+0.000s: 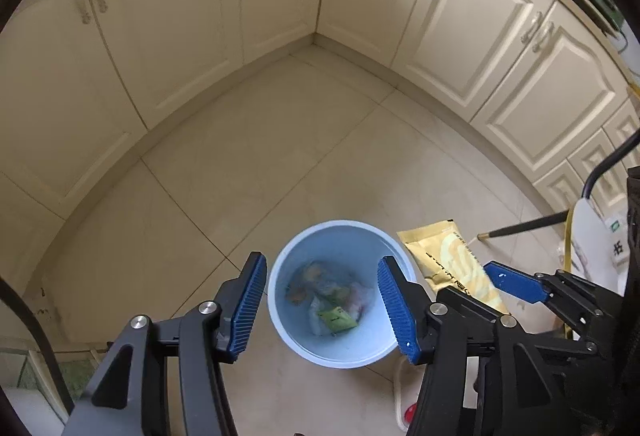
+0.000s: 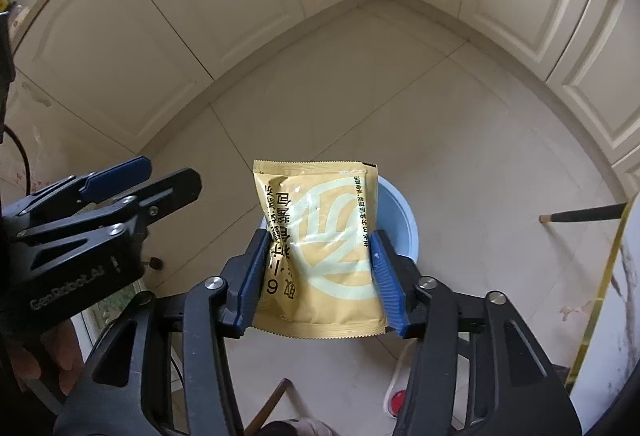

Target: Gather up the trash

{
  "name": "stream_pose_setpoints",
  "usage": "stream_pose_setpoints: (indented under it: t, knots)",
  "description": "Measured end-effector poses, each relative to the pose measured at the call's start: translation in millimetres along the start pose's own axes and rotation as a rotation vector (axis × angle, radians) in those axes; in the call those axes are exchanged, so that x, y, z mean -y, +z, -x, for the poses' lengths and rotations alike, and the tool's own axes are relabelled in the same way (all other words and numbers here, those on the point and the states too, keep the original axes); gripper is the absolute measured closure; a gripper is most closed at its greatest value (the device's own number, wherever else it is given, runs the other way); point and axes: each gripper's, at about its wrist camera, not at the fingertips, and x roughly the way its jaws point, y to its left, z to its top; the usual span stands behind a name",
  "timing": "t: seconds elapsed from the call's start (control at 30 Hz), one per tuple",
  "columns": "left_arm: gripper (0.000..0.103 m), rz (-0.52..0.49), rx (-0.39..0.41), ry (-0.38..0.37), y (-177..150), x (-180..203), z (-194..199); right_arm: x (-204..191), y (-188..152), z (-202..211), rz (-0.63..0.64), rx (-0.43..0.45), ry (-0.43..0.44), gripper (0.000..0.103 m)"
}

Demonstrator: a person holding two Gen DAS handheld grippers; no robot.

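Your right gripper (image 2: 316, 268) pinches a yellow packet (image 2: 320, 256) above the blue bin (image 1: 340, 292); your left gripper (image 1: 320, 308) hangs spread at nine o'clock.

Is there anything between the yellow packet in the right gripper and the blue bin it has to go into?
Nothing visible blocks it. The yellow packet, clamped in the right gripper, hangs over the blue bin, whose mouth is open with only some wrappers at the bottom. The left gripper hovers open above the bin, beside the packet rather than under it.

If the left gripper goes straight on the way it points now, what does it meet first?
Probably the blue bin: the left gripper, open and empty, points into its mouth, so likely the wrappers inside. Depth is unclear.
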Motion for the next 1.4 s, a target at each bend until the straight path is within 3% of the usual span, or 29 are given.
stream_pose_setpoints:
  t: [0.13,0.3,0.37,0.5,0.67,0.87,0.93,1.13,1.2,1.3,1.4]
  knots:
    - [0.047,0.023,0.025,0.02,1,13,19,-10,1,12,0.019,0.029,0.017,0.048]
    - [0.045,0.067,0.135,0.038,-9,15,77,-30,2,57,0.061,0.109,-0.016,0.028]
    - [0.039,0.075,0.19,0.041,-19,19,106,-41,4,82,0.078,0.16,-0.032,0.023]
    - [0.034,0.068,0.349,0.074,-31,32,180,-58,-4,148,0.092,0.284,-0.058,0.011]
    - [0.012,0.053,0.559,0.091,-60,57,268,-79,-23,245,0.107,0.485,-0.129,0.003]
    - [0.006,-0.02,0.722,0.06,-105,114,331,-102,-62,351,0.104,0.7,-0.22,0.0]
    - [0.004,-0.044,0.769,0.049,-125,133,347,-111,-75,383,0.103,0.758,-0.246,0.0]
    - [0.001,-0.128,0.901,0.021,-243,165,384,-126,-126,456,0.079,0.913,-0.321,0.0]
    - [0.001,-0.143,0.935,0.013,-289,162,380,-127,-144,474,0.067,0.945,-0.348,0.0]
    - [0.001,-0.155,0.992,0.01,-333,173,392,-123,-168,496,0.045,0.989,-0.365,0.0]
    - [0.001,-0.181,1.032,0.004,-373,190,380,-118,-190,514,0.024,1.024,-0.379,0.0]
